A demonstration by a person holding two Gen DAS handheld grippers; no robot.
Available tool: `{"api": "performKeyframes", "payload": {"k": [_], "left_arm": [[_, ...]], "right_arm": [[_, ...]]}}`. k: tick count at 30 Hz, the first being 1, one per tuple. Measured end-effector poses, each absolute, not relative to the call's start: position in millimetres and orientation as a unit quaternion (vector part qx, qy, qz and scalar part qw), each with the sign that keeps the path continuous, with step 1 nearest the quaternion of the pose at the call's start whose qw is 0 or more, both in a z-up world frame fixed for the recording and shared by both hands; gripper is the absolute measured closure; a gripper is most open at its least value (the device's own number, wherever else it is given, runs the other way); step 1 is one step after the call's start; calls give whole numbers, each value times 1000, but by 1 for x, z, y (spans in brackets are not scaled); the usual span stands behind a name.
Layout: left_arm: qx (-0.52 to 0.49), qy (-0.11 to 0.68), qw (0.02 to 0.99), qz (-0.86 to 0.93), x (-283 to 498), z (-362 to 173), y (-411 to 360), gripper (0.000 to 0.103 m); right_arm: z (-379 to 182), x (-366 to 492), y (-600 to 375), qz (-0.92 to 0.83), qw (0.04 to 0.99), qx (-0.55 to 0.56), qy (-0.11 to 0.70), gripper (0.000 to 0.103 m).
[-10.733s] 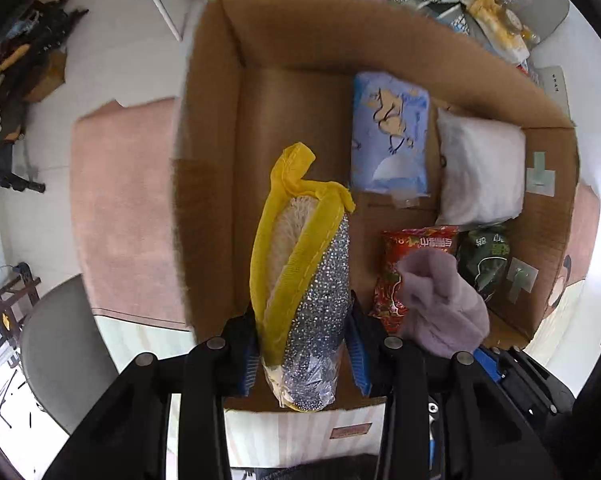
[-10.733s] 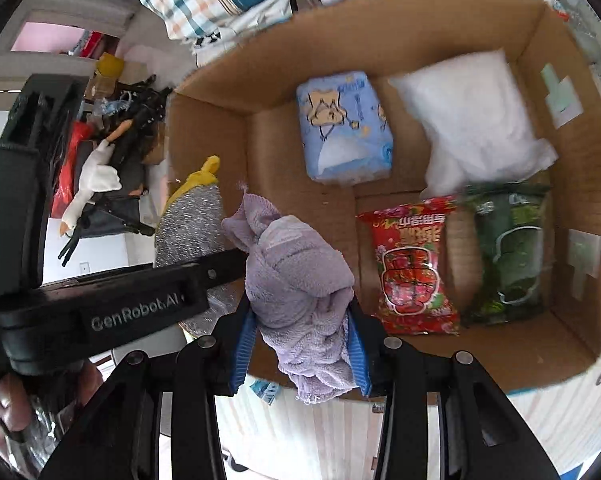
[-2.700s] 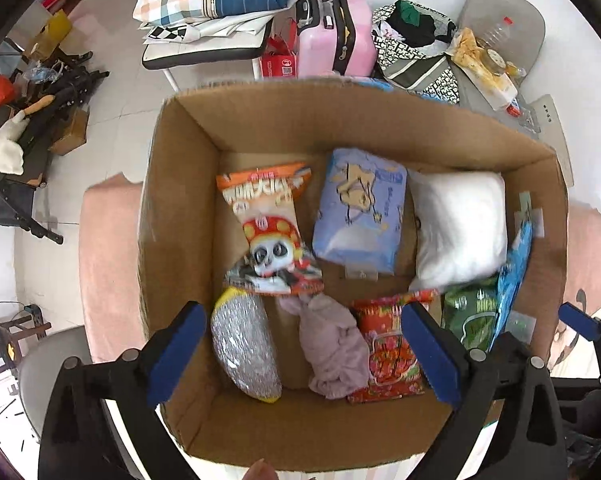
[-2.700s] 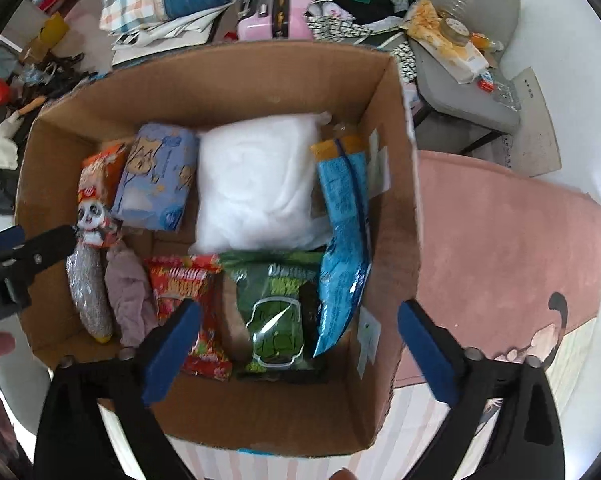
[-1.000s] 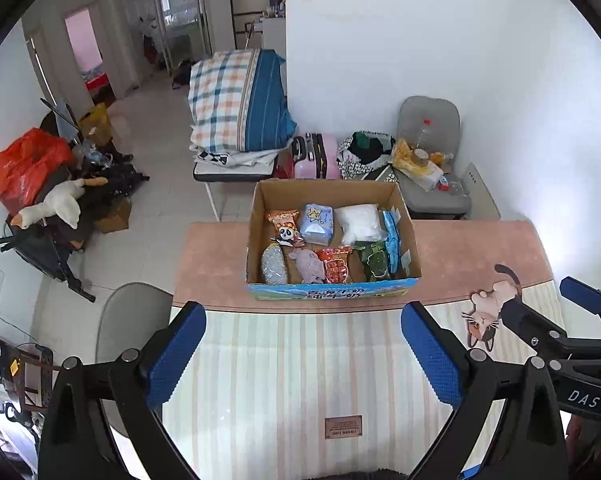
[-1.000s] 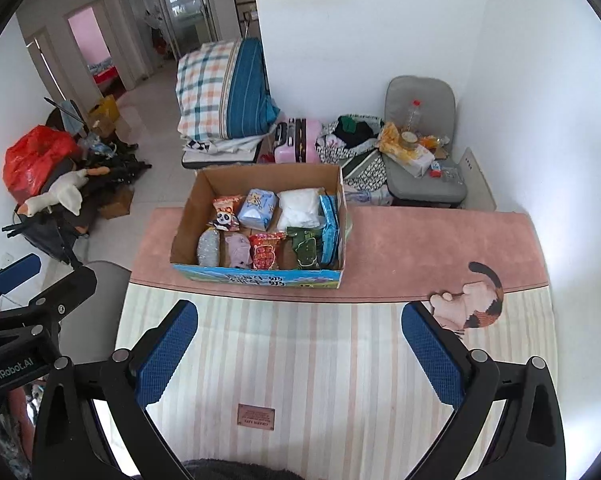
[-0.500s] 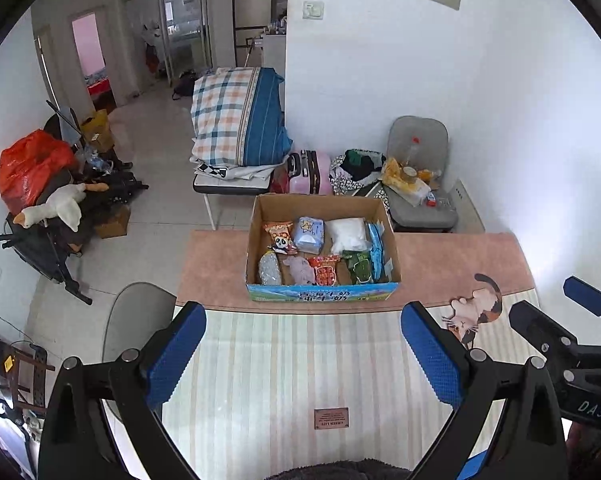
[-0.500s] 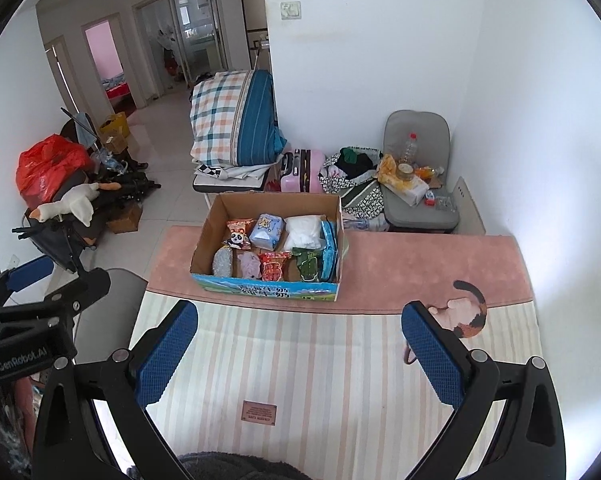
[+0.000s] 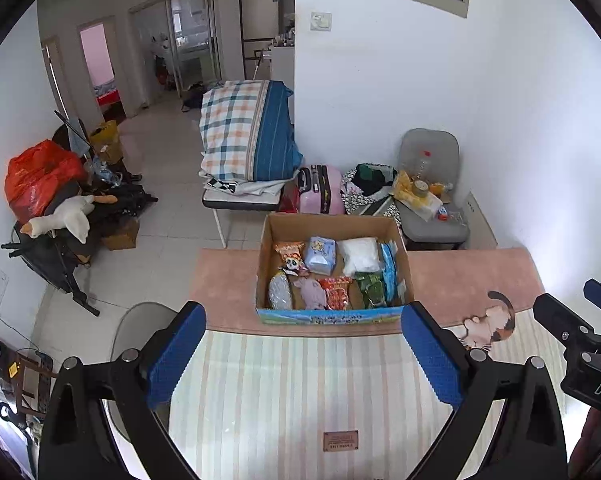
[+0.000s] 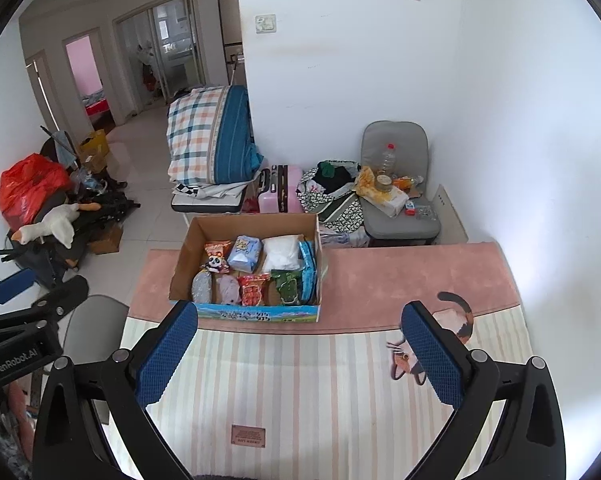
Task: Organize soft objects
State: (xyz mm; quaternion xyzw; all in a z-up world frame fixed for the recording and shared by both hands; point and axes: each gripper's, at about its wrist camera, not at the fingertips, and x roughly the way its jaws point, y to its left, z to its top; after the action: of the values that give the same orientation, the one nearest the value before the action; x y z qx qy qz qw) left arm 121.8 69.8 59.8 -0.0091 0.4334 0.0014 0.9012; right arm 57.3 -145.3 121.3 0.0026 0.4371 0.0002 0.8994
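Brown cardboard box [image 9: 332, 312] w/ soft things sits far ahead of both claws. Left claw [image 9: 302, 356] & right claw [image 10: 300, 354] wide open, empty.

This is a lived-in home, seen in a tiled living space with white walls and doorways opening onto further rooms, one of them pink-walled. Behind the cardboard box [image 9: 332, 224] of packets, folded plaid bedding [image 9: 246, 132] is stacked on a low cot, with a pink suitcase [image 9: 320, 190] just beside it and a grey chair [image 9: 432, 184] piled with household clutter further along the wall. Left of the box, a plush goose [image 9: 62, 216] lies on heaped belongings beside a red plastic bag [image 9: 36, 176].
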Motion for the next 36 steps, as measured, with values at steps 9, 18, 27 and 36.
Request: {"api": "performKeyframes", "payload": {"k": [9,18,27,36], "left_arm": [[-4,442,897,2,131,54,68,3],[-10,447,895,0,131,49,71,3],[-15,447,894,0,129,46,75,3],[-16,442,897,-2,129,47,72,3]], "right_arm": [[111,73,-146,-9,896,4,443,0],[108,74,-145,-10,896,3,444,0],[106,80,-146,-6,897,1,443,0],[106,81,-145,-4,897,0,442,0]]}}
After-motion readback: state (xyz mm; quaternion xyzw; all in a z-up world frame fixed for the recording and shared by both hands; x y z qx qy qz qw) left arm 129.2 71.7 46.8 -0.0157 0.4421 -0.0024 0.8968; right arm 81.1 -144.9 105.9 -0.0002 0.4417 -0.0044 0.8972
